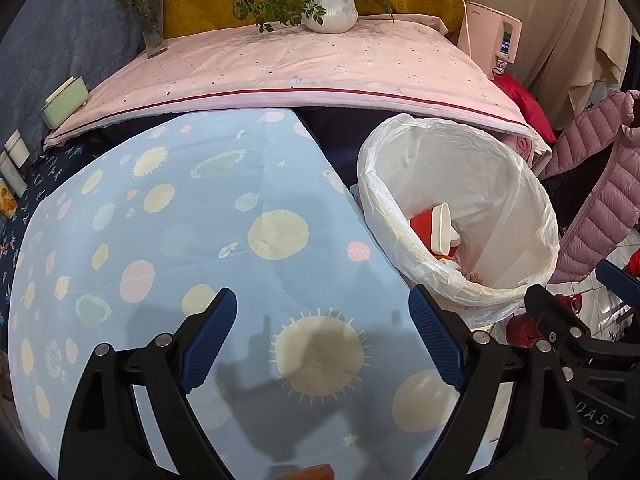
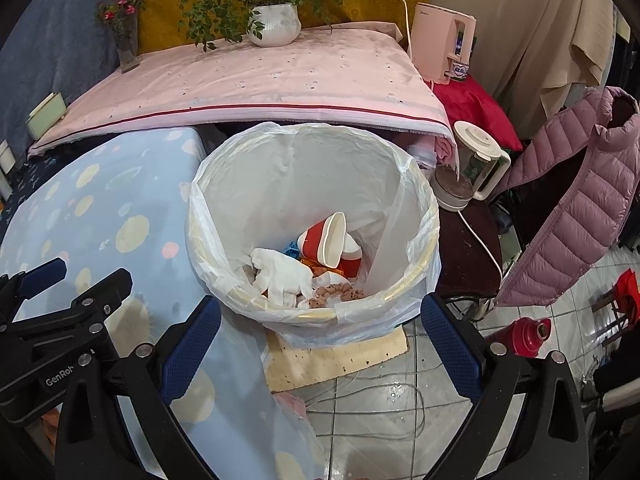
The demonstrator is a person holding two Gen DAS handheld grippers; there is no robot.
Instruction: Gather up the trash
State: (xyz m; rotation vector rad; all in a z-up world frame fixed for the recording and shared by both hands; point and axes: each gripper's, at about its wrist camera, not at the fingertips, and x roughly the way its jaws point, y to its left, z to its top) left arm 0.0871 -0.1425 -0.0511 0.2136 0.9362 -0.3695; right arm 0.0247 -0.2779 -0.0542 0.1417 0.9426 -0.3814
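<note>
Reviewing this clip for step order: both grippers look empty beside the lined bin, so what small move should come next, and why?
Probably swing the left gripper away to look for more litter. Its jaws stand open with nothing between them over the bare blue cloth; the right gripper is likewise open, and red cups and tissue already lie in the bin.

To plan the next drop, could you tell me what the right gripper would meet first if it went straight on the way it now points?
Most likely the near rim of the lined trash bin, which sits just ahead between the open jaws of the right gripper, which hold nothing. Depth is uncertain; slightly higher, it would pass over into the bin.
</note>
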